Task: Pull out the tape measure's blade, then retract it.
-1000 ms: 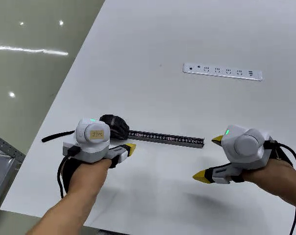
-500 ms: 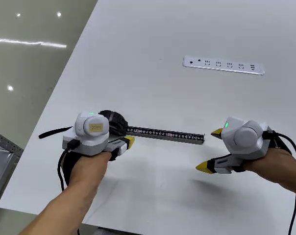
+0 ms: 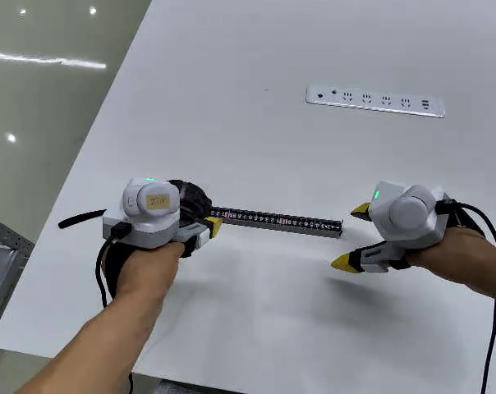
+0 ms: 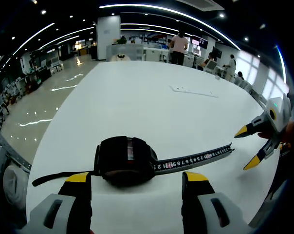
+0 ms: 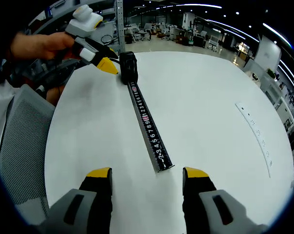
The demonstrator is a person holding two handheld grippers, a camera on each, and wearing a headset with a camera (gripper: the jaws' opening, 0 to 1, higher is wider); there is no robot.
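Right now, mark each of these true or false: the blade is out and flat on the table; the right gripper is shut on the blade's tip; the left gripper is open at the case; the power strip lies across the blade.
1. The blade is out of the case and lies flat on the table. True.
2. The right gripper is shut on the blade's tip. False: its jaws are apart, and the tip lies on the table just ahead of them, untouched.
3. The left gripper is open, with the case just ahead between its jaws. True.
4. The power strip lies across the blade. False: it lies well apart from the blade, farther up the table.
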